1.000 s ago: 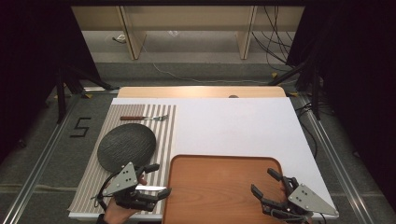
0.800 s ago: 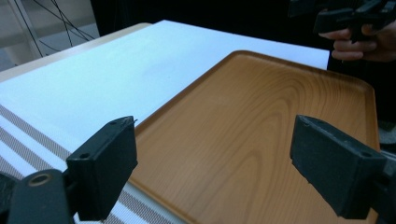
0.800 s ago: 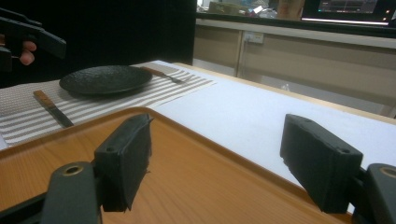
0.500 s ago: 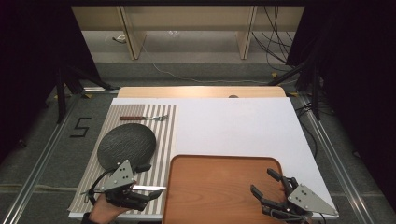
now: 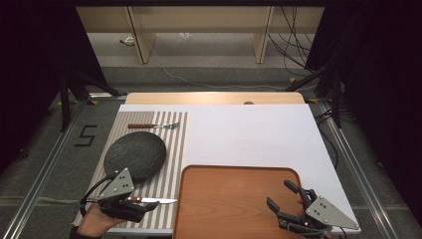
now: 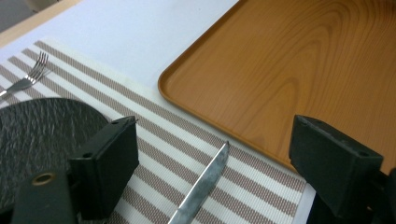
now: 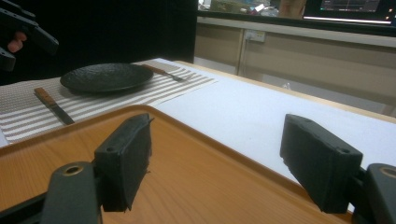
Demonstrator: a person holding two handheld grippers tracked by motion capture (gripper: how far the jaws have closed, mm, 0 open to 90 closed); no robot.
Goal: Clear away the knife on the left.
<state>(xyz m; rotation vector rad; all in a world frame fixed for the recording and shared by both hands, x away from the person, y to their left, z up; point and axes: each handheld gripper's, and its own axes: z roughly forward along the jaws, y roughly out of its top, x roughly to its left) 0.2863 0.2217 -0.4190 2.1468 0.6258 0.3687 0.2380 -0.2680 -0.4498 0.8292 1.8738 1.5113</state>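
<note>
Left tongs [image 6: 212, 154] wide open over knife [image 6: 201, 184] (no contact).

A single figure can be read: a dark numeral "5" [image 5: 87, 135] marked on the grey floor [image 5: 45, 164] to the left of the tabletop [image 5: 249, 134], beside the striped placemat [image 5: 174, 149]. No other text, label or brand is legible.

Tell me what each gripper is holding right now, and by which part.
Nothing is held. The left gripper has its jaws open over the knife, which lies on the striped mat. The right gripper is open above the tray.
</note>
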